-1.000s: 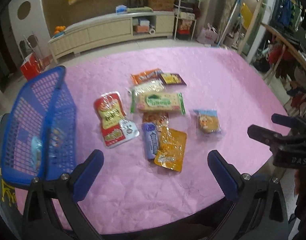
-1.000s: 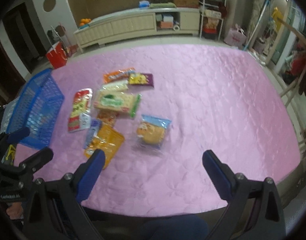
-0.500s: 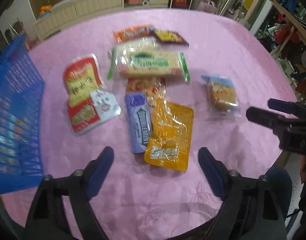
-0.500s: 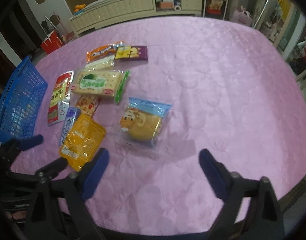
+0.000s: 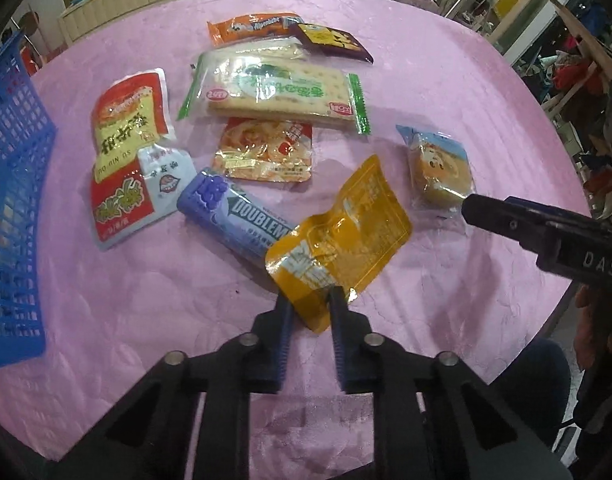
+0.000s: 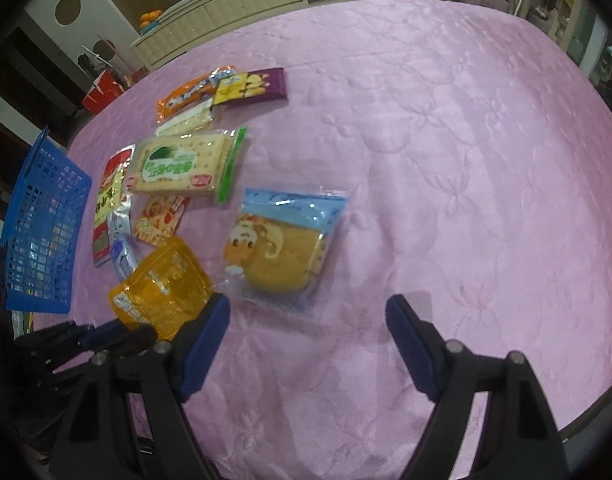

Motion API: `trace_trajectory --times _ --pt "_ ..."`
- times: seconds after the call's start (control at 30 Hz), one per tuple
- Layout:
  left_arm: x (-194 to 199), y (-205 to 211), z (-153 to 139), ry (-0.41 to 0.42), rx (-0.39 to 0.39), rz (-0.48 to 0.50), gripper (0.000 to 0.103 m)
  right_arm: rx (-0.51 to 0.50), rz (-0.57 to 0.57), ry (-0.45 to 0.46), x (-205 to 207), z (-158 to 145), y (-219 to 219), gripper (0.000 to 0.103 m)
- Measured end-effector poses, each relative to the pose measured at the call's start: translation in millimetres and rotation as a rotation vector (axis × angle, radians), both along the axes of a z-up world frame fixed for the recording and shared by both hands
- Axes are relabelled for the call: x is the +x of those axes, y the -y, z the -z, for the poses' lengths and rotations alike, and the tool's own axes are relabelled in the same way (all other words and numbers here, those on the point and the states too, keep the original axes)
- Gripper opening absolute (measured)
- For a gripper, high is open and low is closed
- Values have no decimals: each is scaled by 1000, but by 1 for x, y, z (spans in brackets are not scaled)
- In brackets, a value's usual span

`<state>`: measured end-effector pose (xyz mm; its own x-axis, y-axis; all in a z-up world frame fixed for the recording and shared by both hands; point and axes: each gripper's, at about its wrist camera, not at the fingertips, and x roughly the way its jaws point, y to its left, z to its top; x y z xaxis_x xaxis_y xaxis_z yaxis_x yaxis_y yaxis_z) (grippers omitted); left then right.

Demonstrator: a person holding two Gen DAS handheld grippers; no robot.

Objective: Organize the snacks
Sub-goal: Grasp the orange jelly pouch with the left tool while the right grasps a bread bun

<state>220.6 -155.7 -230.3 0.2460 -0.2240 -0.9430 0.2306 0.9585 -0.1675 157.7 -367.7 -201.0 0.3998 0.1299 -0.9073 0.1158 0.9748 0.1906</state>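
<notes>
Several snack packets lie on the pink tablecloth (image 6: pixel 466 160). My left gripper (image 5: pixel 311 308) is closing, its blue pads pressing the near corner of a yellow pouch (image 5: pixel 346 232), which tilts up off a blue gum pack (image 5: pixel 234 212). The right wrist view has the same yellow pouch (image 6: pixel 162 288) at lower left, with the left gripper (image 6: pixel 118 332) on it. My right gripper (image 6: pixel 308 308) stands open just in front of a clear cake packet (image 6: pixel 282 248) with a blue top, nothing between its fingers. The cake packet (image 5: pixel 440 172) lies beside the right gripper's black finger (image 5: pixel 506 220).
A blue mesh basket (image 5: pixel 10 200) stands at the left table edge. A green cracker pack (image 5: pixel 274 92), a red-and-yellow packet (image 5: pixel 122 160), an orange snack bag (image 5: pixel 266 148), an orange bar (image 5: pixel 250 28) and a dark packet (image 5: pixel 334 42) lie beyond. A cabinet stands behind the table.
Both grippers came down toward the table. The left jaws went from wide open to pinching the yellow pouch's corner, which has lifted and turned. The right gripper neared the cake packet.
</notes>
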Motion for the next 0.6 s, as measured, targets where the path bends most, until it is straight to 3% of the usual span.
trace_trajectory --times 0.13,0.6 --pt "-2 0 -6 0 -37 -4 2 -1 3 3 1 -4 3 84" --pt "7 -31 -41 109 -25 -15 0 -29 34 -23 26 -5 -3 84"
